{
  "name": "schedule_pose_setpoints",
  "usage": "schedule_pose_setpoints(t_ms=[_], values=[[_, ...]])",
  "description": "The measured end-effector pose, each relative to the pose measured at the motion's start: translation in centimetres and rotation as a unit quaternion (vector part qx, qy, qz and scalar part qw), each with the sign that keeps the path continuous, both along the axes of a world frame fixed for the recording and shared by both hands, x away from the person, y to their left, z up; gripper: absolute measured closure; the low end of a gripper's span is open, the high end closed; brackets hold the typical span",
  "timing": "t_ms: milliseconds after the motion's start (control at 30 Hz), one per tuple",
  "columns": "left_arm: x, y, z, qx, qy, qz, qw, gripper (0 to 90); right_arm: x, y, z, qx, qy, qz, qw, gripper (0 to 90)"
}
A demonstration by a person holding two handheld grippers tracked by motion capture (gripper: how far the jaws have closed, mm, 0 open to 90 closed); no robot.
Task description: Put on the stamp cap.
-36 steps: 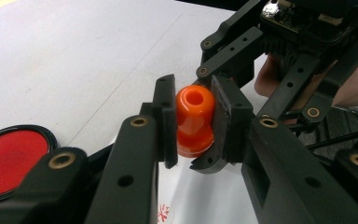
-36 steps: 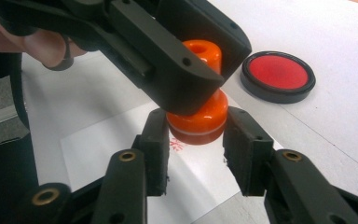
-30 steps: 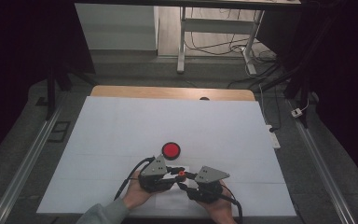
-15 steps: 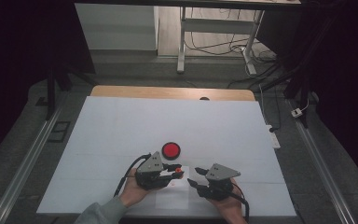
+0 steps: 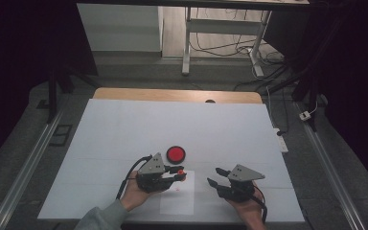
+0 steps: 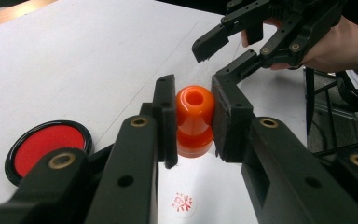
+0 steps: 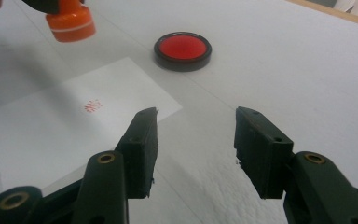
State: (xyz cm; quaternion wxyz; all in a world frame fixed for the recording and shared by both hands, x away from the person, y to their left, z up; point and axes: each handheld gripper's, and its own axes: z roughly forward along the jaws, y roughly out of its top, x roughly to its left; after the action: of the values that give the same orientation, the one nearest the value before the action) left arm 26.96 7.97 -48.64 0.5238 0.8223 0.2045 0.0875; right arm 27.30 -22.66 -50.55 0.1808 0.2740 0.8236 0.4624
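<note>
My left gripper (image 5: 180, 174) is shut on an orange stamp (image 6: 195, 120), held upright a little above the table; the stamp (image 5: 182, 173) also appears at the top left of the right gripper view (image 7: 70, 22). Below it lies a white paper slip (image 5: 177, 197) bearing a small red stamp mark (image 7: 92, 106), also seen in the left gripper view (image 6: 182, 204). A round red ink pad (image 5: 176, 154) in a black case sits just beyond the left gripper. My right gripper (image 5: 213, 176) stands open to the right of the slip, nothing between its jaws (image 7: 193, 154).
A white sheet (image 5: 124, 129) covers the table, with a wooden edge (image 5: 172, 95) at the far side. A white power strip (image 5: 280, 140) lies off the right edge. Metal rails run along both sides.
The two grippers have drawn apart. The right gripper moved right and opened, away from the stamp. The left gripper lifted the stamp off the slip, leaving a red mark.
</note>
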Motion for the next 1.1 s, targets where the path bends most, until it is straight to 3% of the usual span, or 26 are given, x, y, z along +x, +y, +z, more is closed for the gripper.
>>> schedule_pose_setpoints(t_ms=[700, 1100], values=[[0.5, 0.9, 0.2, 0.000, 0.007, 0.013, 0.9999, 72.6, 0.2, -4.5, 0.5, 0.007, -0.004, -0.045, 0.9990, 48.9], [1.0, 1.6, 0.5, -0.003, 0.006, 0.026, 0.9996, 72.6, 0.4, -4.5, 0.4, 0.000, -0.003, -0.043, 0.9991, 48.9]])
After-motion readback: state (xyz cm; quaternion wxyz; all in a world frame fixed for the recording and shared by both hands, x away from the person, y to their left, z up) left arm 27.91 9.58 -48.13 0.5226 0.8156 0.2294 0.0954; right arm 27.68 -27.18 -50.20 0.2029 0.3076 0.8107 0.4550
